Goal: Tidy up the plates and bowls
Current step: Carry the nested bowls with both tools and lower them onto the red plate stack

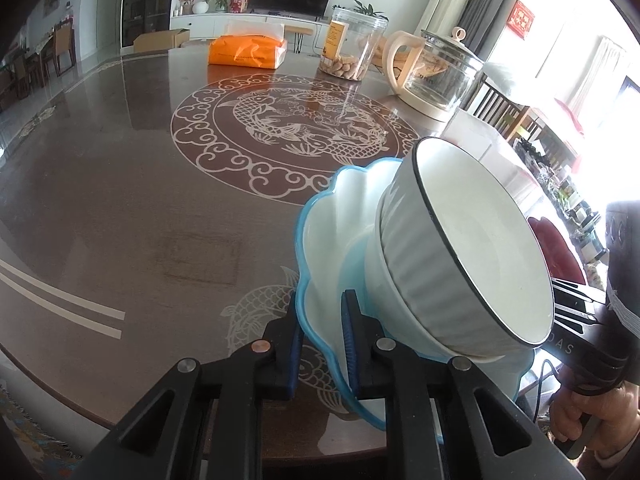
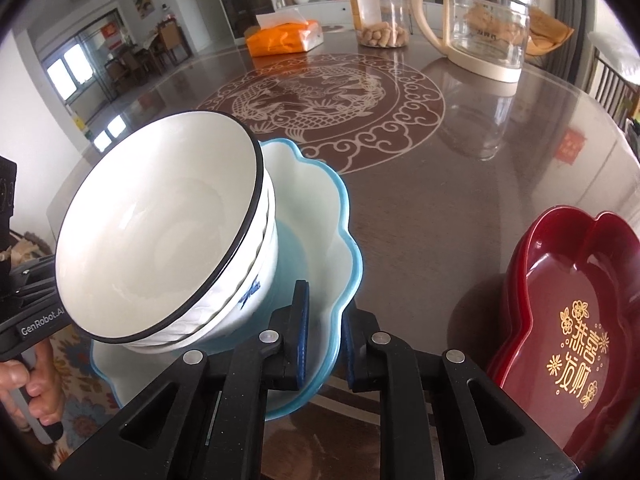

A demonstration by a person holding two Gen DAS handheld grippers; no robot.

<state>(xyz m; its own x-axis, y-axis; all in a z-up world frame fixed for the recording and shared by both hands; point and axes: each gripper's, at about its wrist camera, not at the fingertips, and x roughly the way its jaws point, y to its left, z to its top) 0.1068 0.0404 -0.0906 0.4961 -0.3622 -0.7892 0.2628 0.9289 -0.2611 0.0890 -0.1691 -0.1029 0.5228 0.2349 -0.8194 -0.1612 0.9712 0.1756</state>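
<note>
A scalloped blue-rimmed plate (image 1: 320,240) (image 2: 316,208) is held in the air above the dark table, tilted. On it sit two nested white bowls with a dark rim (image 1: 472,256) (image 2: 160,236); the lower one bears a small blue mark. My left gripper (image 1: 322,336) is shut on the plate's rim on one side. On the opposite side my right gripper (image 2: 324,320) is shut on the rim. Each gripper's black body shows at the edge of the other's view, with a hand on its handle.
A stack of red lobed trays (image 2: 576,320) with gold characters lies at the table's right. Farther back stand a glass kettle (image 2: 484,20), a clear jar (image 2: 380,8) of snacks and an orange tissue pack (image 2: 284,38). The round table (image 1: 120,208) carries a fish inlay.
</note>
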